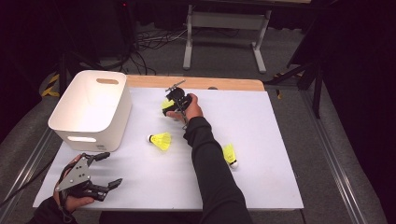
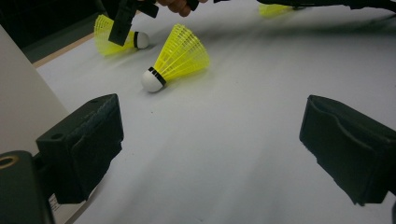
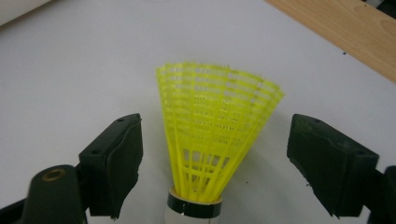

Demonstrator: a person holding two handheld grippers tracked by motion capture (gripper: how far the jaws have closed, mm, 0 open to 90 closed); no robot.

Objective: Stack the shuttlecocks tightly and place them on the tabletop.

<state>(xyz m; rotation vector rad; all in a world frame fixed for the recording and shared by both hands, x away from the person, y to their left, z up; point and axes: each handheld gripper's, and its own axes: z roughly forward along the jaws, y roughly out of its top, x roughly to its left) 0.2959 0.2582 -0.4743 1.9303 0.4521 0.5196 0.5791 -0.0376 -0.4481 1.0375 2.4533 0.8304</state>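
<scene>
Three yellow shuttlecocks with white cork heads lie on the white table sheet (image 1: 261, 121). My right gripper (image 1: 172, 103) is lowered over the far shuttlecock (image 1: 166, 107). In the right gripper view that shuttlecock (image 3: 212, 135) lies between the open jaws of my right gripper (image 3: 215, 140), skirt pointing away, with a gap to each pad. A second shuttlecock (image 1: 161, 140) lies mid-table and a third (image 1: 229, 155) lies right of the forearm. My left gripper (image 1: 111, 169) rests at the near left corner, open, with nothing between its jaws (image 2: 210, 126). It faces the middle shuttlecock (image 2: 180, 58).
A white plastic bin (image 1: 93, 107) with handle slots stands at the table's left side, its wall at the left edge of the left gripper view (image 2: 23, 107). A wooden table edge (image 1: 219, 84) runs along the back. The person's dark sleeve (image 1: 210, 168) crosses the table's middle.
</scene>
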